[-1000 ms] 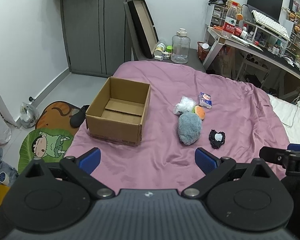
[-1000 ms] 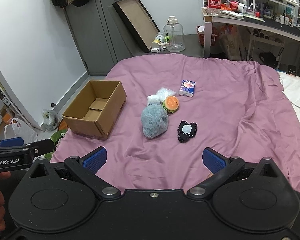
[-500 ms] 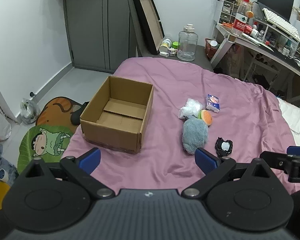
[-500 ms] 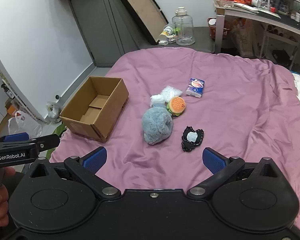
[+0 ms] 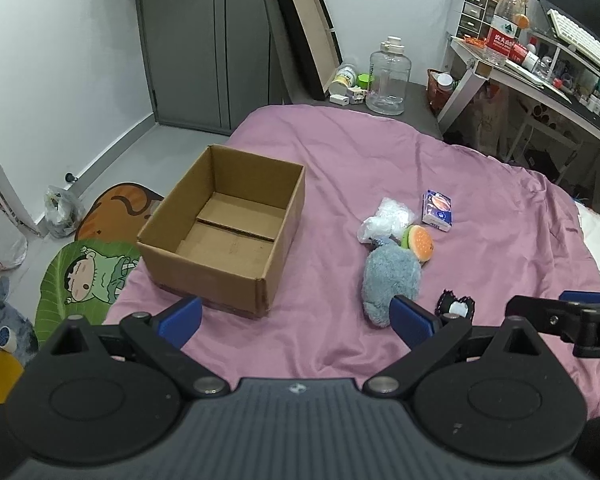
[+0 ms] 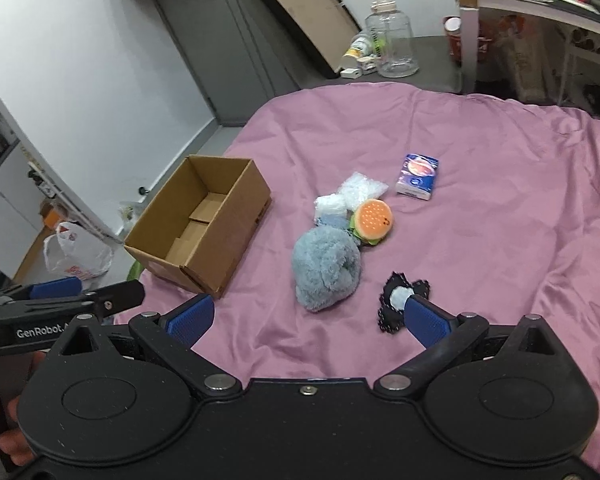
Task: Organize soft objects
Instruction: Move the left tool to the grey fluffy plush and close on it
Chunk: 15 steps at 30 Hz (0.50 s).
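Pink satin bedspread (image 5: pixel 480 208) is covering the bed, and the soft things are lying on it in a loose cluster to the right of an open cardboard box (image 5: pixel 224 232), which is sitting empty near the bed's left edge. A fluffy grey-blue plush (image 6: pixel 326 266) is lying nearest the box, with a small burger toy (image 6: pixel 372 220) touching its far end and a crumpled white plastic bag (image 6: pixel 350 196) just beyond that. A small blue tissue pack (image 6: pixel 417 176) is lying apart, farther back, and a black frilly piece with a white centre (image 6: pixel 398 300) is lying just right of the plush. The left gripper (image 5: pixel 296 316) is hovering above the near edge of the bed with its blue-padded fingers (image 5: pixel 180 314) spread wide, holding nothing. The right gripper (image 6: pixel 308 316) is hovering likewise, its fingers (image 6: pixel 426 320) wide apart and empty, the right one overlapping the black frilly piece in view. Part of a hand (image 6: pixel 8 446) is showing at the lower left of the right wrist view.
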Tool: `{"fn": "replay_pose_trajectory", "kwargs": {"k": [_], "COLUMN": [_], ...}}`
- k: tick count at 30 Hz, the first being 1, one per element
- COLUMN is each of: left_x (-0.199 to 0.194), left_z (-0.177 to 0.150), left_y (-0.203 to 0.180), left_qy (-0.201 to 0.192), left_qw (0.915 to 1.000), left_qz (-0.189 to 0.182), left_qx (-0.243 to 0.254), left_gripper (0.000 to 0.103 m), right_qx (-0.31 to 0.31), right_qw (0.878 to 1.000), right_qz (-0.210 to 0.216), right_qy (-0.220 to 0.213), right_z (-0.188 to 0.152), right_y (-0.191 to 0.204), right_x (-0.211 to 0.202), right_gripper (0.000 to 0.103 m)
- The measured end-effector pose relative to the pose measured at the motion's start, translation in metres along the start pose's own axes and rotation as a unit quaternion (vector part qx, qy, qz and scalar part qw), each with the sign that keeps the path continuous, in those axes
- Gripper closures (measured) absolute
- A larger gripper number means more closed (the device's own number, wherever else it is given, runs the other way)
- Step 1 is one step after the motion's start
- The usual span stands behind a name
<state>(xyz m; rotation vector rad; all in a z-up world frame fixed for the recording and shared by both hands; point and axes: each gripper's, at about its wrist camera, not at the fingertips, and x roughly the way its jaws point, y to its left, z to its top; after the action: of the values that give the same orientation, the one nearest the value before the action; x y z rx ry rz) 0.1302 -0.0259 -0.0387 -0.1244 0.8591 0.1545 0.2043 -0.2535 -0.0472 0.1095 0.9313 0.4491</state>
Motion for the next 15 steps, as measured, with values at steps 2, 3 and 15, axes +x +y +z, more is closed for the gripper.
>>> {"fn": "replay_pose_trajectory", "kwargs": {"k": [2, 3, 15], "left_x": [0.004, 0.007, 0.044], "left_z": [0.001, 0.002, 0.015], "left_y": [-0.005, -0.008, -0.043], "left_qy": [0.001, 0.001, 0.013], "left_qw": [1.0, 1.0, 0.9998], "left_qz": [-0.003, -0.003, -0.012], "left_qx": [-0.001, -0.001, -0.007], "left_gripper": [0.004, 0.004, 0.006], "right_qx": [-0.007, -0.009, 0.03], "right_qw": [1.0, 1.0, 0.997], "right_qz": [0.008, 0.011, 0.054], "right_qy": [0.002, 0.004, 0.035], "right_z": [0.004, 0.007, 0.021], "right_y": [-0.005, -0.007, -0.045], "right_x": [0.006, 0.01, 0.061], "right_gripper": [0.004, 0.006, 0.032]}}
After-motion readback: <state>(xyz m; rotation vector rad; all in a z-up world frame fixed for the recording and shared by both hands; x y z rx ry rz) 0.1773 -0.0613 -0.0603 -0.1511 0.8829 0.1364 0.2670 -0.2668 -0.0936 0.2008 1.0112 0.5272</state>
